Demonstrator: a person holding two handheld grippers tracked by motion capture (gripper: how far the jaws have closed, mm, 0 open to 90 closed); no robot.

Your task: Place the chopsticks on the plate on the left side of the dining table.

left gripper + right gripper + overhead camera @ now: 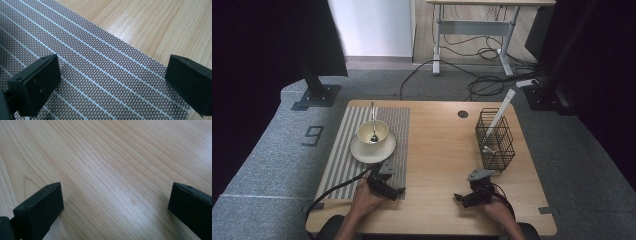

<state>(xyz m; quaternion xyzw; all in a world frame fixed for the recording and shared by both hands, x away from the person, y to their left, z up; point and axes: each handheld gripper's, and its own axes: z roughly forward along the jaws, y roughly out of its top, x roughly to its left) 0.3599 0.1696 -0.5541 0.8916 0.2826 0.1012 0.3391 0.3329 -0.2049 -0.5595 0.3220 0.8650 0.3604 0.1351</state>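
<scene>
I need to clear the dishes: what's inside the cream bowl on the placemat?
A metal spoon stands in the bowl, handle leaning over the far rim. The bowl sits on a saucer; any food or liquid is too small to tell.

Left gripper [393, 192], right gripper [460, 198]: jaws wide open.

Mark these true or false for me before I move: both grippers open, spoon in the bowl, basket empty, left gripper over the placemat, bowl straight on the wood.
1. Both the left gripper and the right gripper are open and hold nothing. True.
2. The spoon rests in the bowl. True.
3. The wire basket is empty. False: a white utensil leans in it.
4. The left gripper is over the striped placemat. True.
5. The bowl stands directly on the wood. False: it sits on a saucer on the placemat.
</scene>
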